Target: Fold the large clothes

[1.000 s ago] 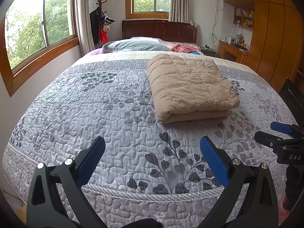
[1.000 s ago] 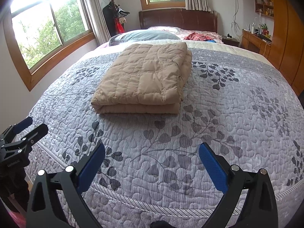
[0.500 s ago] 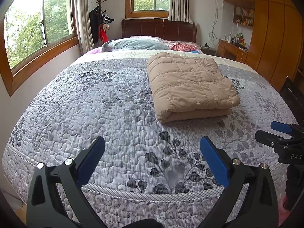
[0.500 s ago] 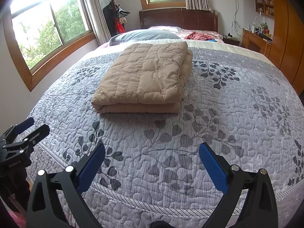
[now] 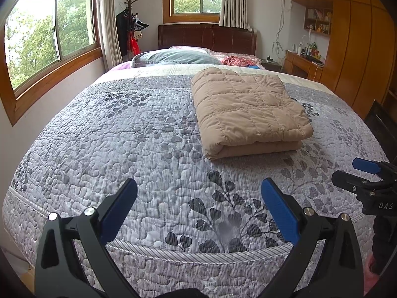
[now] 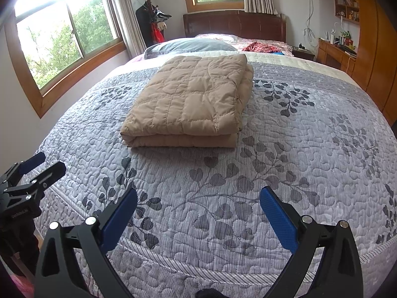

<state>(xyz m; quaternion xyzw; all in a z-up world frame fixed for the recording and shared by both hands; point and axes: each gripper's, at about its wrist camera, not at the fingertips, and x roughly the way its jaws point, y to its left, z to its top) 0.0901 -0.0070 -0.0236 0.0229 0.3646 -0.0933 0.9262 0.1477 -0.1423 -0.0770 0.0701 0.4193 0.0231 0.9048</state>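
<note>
Left gripper: the black two-finger left gripper (image 5: 198, 211) with blue pads hangs over the near edge of the bed, its fingers spread wide and holding nothing; it also shows at the left edge of the right wrist view (image 6: 37, 171).
Right gripper: the black two-finger right gripper (image 6: 198, 213) with blue pads is likewise released and empty above the foot of the bed; in the left wrist view it appears at the right edge (image 5: 359, 173).
Garment: the tan quilted puffy garment (image 6: 191, 101), folded into a thick rectangular bundle of several layers, lies flat in the middle of the bed, well apart from both grippers, its folded edge facing the cameras.
Bed cover: the grey quilted bedspread with a dark leaf print (image 5: 111, 136) lies under the bundle and runs to the foot of the bed.
Head of bed: a grey-blue pillow (image 5: 173, 57) and a red patterned cloth (image 5: 235, 60) rest beyond the bundle, before the dark wooden headboard (image 5: 206, 36).
Room: wood-framed windows (image 5: 49, 32) on the left wall, orange-brown wooden cabinets (image 5: 354, 49) on the right.
</note>
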